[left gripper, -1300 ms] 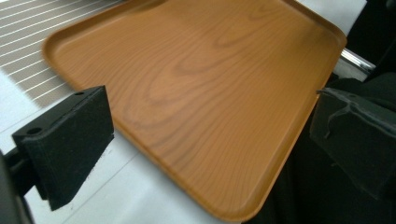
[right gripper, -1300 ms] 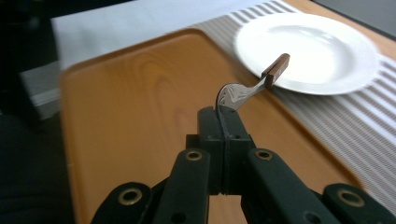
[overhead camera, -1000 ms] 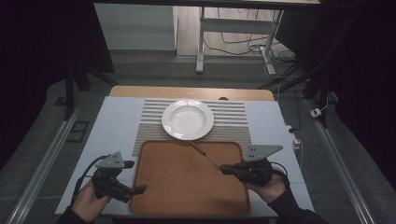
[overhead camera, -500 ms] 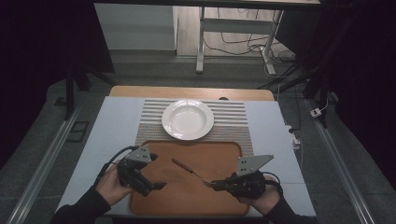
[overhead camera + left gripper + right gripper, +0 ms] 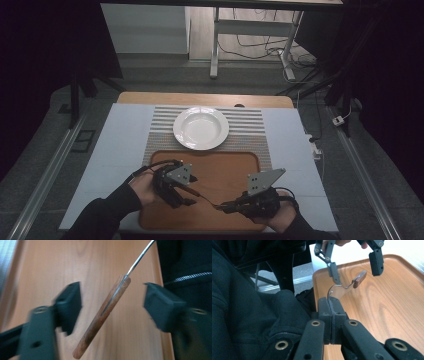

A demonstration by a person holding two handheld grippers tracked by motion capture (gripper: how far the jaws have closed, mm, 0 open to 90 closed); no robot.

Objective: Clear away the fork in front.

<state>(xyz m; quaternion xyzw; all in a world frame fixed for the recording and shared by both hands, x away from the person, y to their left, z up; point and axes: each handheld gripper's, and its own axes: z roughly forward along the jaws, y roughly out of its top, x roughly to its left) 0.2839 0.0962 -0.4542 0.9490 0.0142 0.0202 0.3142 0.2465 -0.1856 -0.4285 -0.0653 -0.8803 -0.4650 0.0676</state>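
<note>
Right gripper (image 5: pixel 331 301) clamps the spoon (image 5: pixel 352 283) (metal end); left gripper (image 5: pixel 112 307), closing, straddles its handle untouched

High view: looking forward and down from above the person's side, taking in the whole surface from afar. Left gripper view: riding close, looking down onto the rounded brown wooden tray (image 5: pixel 62 262). Right gripper view: riding low, looking across the same tray (image 5: pixel 387 305). All three are sharing the wooden-handled metal utensil (image 5: pixel 105 315) and tray.
</note>
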